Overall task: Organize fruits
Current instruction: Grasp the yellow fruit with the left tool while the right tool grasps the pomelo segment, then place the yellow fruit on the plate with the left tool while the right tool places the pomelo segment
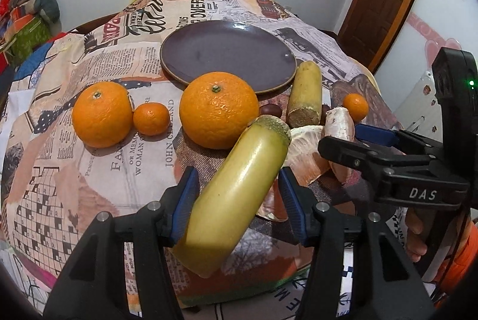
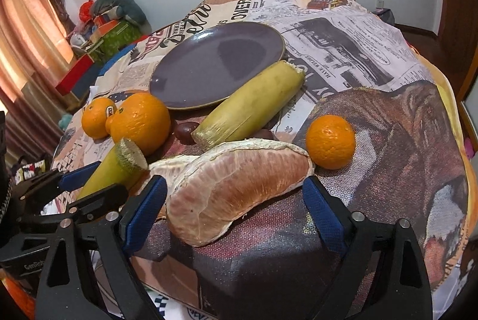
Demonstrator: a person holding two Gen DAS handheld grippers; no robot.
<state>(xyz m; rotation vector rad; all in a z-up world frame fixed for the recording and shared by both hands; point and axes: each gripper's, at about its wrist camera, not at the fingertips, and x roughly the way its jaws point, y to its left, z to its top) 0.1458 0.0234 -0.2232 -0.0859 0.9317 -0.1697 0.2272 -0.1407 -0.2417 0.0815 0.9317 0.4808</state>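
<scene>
Your left claw point(image 1: 239, 200) straddled the near sugarcane piece point(image 1: 236, 197), left pad touching it, right pad just clear. Your right claw point(image 2: 236, 212) stood apart around the pomelo segment point(image 2: 236, 194), not pressing. Both lay on the bench point(image 2: 373, 141), near the empty purple plate point(image 1: 227, 51) and oranges point(image 1: 219, 109).

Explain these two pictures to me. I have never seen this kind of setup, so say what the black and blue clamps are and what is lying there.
No robot here: a person holds a clamp-like tool in each hand, each carrying a camera looking along its fingers. The left tool straddles a yellow-green stalk piece; whether it grips, I cannot tell. The right tool stands open around a peeled pomelo segment. On the printed tablecloth also lie an empty purple plate, oranges, and a second stalk piece.
</scene>
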